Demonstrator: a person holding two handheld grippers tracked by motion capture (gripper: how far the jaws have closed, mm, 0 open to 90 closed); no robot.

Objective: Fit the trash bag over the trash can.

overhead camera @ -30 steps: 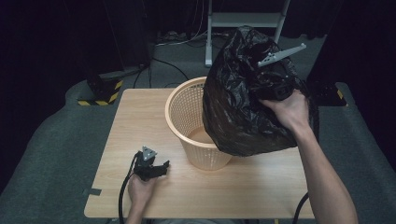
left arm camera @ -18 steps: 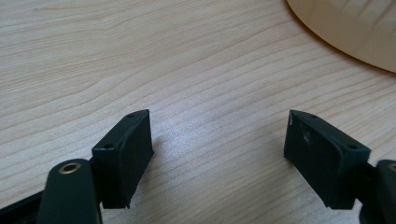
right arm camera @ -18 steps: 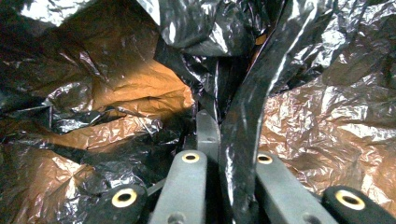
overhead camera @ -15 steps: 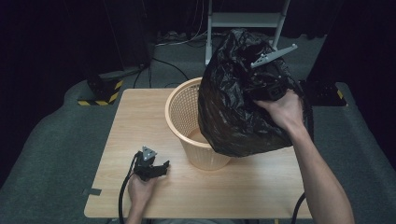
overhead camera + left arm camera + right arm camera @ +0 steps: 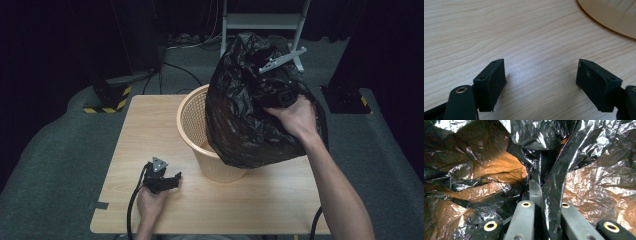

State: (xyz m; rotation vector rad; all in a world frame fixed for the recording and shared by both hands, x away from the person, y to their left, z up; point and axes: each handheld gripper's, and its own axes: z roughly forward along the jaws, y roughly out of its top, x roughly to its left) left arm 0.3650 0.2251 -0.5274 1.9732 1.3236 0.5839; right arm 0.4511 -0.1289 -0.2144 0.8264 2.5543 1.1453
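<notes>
Orange mesh basket [image 5: 200, 120] stands upright mid-table, right of centre. Black bin bag [image 5: 245, 115] hangs partly inside it, most of the bag bulging above and over the basket's right rim; what lies in the basket under the bag is hidden. Bag is crinkled, glossy, thin enough that orange shows through in the right gripper view [image 5: 499, 170]. Right gripper [image 5: 280, 92] is up at the bag's top, jaws clamped together on a fold of the plastic [image 5: 551, 195]. Left gripper [image 5: 161, 181] rests on the wooden table [image 5: 150, 130] near the front-left edge, jaws spread wide with nothing between them, bare wood under them [image 5: 539, 75]; basket base sits just beyond, at the upper right of the left gripper view [image 5: 614, 15]. Table left half is bare, open room there. Dark floor surrounds the table.
</notes>
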